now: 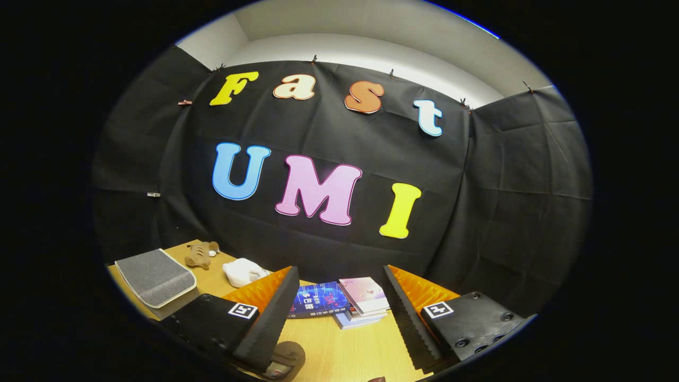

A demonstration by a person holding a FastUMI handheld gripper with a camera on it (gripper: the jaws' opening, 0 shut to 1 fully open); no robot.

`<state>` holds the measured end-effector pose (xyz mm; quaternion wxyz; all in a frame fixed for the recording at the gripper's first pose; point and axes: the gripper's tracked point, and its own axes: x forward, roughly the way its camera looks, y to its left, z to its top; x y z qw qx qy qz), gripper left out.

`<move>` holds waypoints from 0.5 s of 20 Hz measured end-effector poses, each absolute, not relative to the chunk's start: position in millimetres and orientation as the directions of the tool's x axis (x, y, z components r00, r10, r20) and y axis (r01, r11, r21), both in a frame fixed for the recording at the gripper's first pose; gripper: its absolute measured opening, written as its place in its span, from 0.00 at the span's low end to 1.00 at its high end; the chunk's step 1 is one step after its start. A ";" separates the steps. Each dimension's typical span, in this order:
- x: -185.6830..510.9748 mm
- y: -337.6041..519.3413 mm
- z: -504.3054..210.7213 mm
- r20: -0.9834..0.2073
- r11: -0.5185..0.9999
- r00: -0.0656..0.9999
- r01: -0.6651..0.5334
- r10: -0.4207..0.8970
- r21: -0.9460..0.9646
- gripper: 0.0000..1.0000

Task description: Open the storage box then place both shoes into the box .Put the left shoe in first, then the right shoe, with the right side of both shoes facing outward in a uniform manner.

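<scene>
Gripper: the fingers stand spread wide apart, released, with nothing between them but bare table. They are raised above the wooden surface and point toward the black cloth wall.

Task item, shoe: only a rounded brownish-olive toe or heel part shows, at about 7 o'clock from the gap between the fingers, low beside the near end of the left finger. It rests on the tabletop. Its texture appears soft and matte; a pale patch with a red mark sits at its lower part, too small to identify. Which shoe it is cannot be told.

Grey slab: a flat grey, fabric-covered panel with a pale edge lies at 9 o'clock, beyond the left finger, tilted up at its near side. Whether it belongs to the storage box cannot be told.

Other items: a stack of books lies just ahead of the fingers at 12 o'clock. A white crumpled object sits at 10 o'clock, with a small brown plush toy farther back near the wall.
</scene>
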<state>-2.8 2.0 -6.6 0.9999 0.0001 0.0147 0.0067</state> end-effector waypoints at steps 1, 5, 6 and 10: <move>-3.6 2.1 -6.7 -0.030 1.000 0.999 -0.013 0.013 0.000 0.97; -4.4 0.2 -4.9 -0.028 1.000 1.000 -0.010 0.010 0.002 0.97; -4.5 0.4 -4.8 -0.029 1.000 1.000 -0.011 0.011 0.003 0.97; -5.0 4.8 -4.9 -0.032 1.000 0.999 -0.018 0.018 0.004 0.97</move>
